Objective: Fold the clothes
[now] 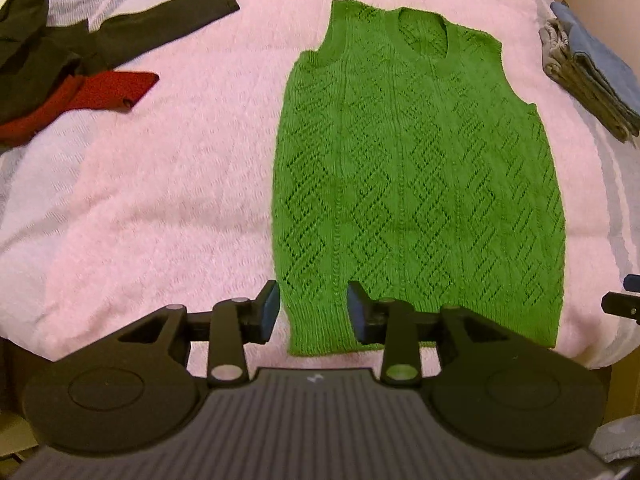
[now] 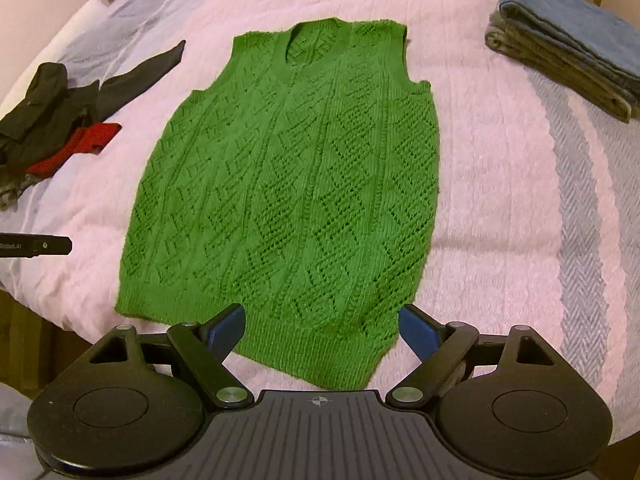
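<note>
A green knitted sleeveless vest (image 1: 416, 184) (image 2: 288, 200) lies spread flat on the pink blanket (image 1: 168, 184), neckline at the far end and ribbed hem nearest me. My left gripper (image 1: 313, 312) hovers over the hem's left corner, its blue pads apart and nothing pinched between them. My right gripper (image 2: 322, 330) hangs above the hem's right part with its jaws spread wide and empty. A tip of the right gripper (image 1: 622, 300) shows at the right edge of the left wrist view, and part of the left gripper (image 2: 36, 246) shows at the left edge of the right wrist view.
A heap of black and red clothes (image 1: 52, 64) (image 2: 60, 120) lies at the far left of the bed. A folded stack of blue and grey garments (image 1: 592, 80) (image 2: 568, 40) sits at the far right. The bed's near edge drops off just below the hem.
</note>
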Motion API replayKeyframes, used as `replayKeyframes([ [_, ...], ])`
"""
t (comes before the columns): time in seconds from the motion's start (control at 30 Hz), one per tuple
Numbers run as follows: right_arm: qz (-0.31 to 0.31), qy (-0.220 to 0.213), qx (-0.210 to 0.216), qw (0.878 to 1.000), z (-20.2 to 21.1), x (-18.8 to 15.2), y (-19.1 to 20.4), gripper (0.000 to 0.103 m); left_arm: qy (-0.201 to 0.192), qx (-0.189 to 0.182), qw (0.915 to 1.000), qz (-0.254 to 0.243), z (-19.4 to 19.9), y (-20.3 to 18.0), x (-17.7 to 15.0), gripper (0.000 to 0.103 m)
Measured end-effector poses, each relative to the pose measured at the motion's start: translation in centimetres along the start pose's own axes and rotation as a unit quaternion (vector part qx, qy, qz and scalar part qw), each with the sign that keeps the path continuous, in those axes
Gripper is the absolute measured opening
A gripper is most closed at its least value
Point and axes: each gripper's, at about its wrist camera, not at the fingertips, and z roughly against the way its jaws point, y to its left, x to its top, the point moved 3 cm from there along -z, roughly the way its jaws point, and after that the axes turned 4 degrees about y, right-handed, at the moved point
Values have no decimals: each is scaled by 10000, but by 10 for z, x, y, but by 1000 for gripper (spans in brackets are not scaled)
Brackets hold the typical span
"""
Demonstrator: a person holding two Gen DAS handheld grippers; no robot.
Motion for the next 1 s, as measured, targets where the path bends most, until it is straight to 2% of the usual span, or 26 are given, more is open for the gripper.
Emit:
replayKeyframes([
  [0.1,-82,39,-27,10000,-2,0,-1,86,7,47,10000,-38,-2,-4,5,37],
  [0.6,-328,187,-224,9990,-23,10,-8,86,255,71,9995,-170,-30,-9,20,41],
  [0.83,-725,-215,-448,9961,-42,41,-32,86,188,20,9996,-218,-58,2,41,42],
  [1.0,-1030,-604,-601,9910,-62,80,-58,86,-276,-42,9981,-541,-90,9,88,41],
])
